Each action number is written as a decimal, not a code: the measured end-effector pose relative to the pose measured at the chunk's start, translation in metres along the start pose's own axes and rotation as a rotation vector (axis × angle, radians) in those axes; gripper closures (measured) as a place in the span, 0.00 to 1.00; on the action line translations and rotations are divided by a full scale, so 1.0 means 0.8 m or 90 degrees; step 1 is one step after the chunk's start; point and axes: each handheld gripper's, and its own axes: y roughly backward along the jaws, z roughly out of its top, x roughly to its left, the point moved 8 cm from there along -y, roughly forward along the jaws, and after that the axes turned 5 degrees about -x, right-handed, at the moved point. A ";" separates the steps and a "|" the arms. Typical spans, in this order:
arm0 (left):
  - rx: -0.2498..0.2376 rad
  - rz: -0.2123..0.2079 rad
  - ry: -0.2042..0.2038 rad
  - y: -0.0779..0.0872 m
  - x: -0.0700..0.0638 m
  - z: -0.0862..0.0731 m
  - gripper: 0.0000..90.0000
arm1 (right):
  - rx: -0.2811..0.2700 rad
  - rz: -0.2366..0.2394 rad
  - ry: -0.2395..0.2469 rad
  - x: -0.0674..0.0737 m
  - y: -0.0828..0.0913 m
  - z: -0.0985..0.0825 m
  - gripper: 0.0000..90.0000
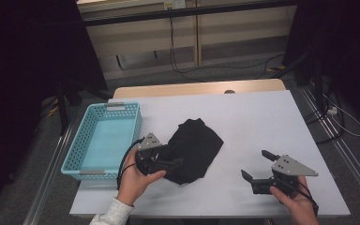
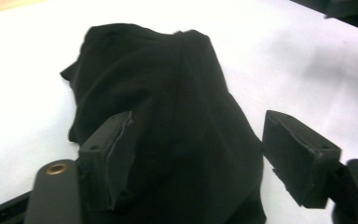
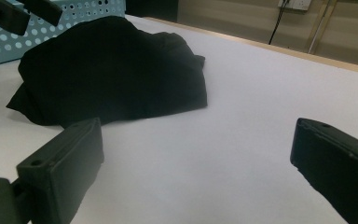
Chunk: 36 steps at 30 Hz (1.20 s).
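The black cloth (image 1: 194, 150) lay bunched up on the white bench (image 1: 258, 122), just beside the blue basket (image 1: 104, 140), and its folds were too dark to make out. The left claw (image 2: 196, 163) stood spread around the cloth's near end, which the picture's edge cut off. The right claw (image 3: 196, 172) was wide and empty, well apart from it.

High view looks down from above the near counter (image 1: 262, 117) edge; both claw views sit low and close, sharing the black cloth (image 2: 168, 116), mid-frame left, upper left right
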 end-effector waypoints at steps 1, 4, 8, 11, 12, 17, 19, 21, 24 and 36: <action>-0.002 0.002 0.003 -0.001 -0.001 -0.002 0.29 | 0.001 0.000 0.001 0.000 -0.002 0.001 0.02; 0.000 0.003 -0.004 -0.003 -0.005 -0.007 0.29 | 0.002 0.007 0.005 0.002 -0.009 0.002 0.02; 0.012 -0.019 0.000 -0.009 -0.016 -0.016 0.35 | 0.009 0.016 0.014 0.005 -0.016 0.002 0.02; 0.029 -0.032 0.007 -0.014 -0.022 -0.024 0.39 | 0.012 0.018 0.018 0.005 -0.020 0.002 0.02; 0.033 -0.036 0.007 -0.016 -0.024 -0.027 0.39 | 0.012 0.018 0.017 0.004 -0.022 0.002 0.03; 0.070 -0.045 0.008 -0.032 -0.024 -0.050 0.38 | 0.021 0.007 0.002 0.000 -0.028 0.002 0.04; 0.081 -0.044 0.008 -0.036 -0.024 -0.058 0.38 | 0.027 -0.003 0.003 -0.004 -0.031 0.001 0.05; 0.087 -0.043 0.003 -0.039 -0.024 -0.062 0.37 | 0.034 -0.011 0.000 -0.008 -0.036 0.001 0.05; 0.095 -0.041 0.005 -0.040 -0.024 -0.066 0.37 | 0.047 -0.017 0.001 -0.014 -0.045 -0.002 0.06; 0.101 -0.004 0.000 -0.031 -0.020 -0.073 0.67 | 0.100 -0.018 0.001 -0.022 -0.086 -0.004 0.06</action>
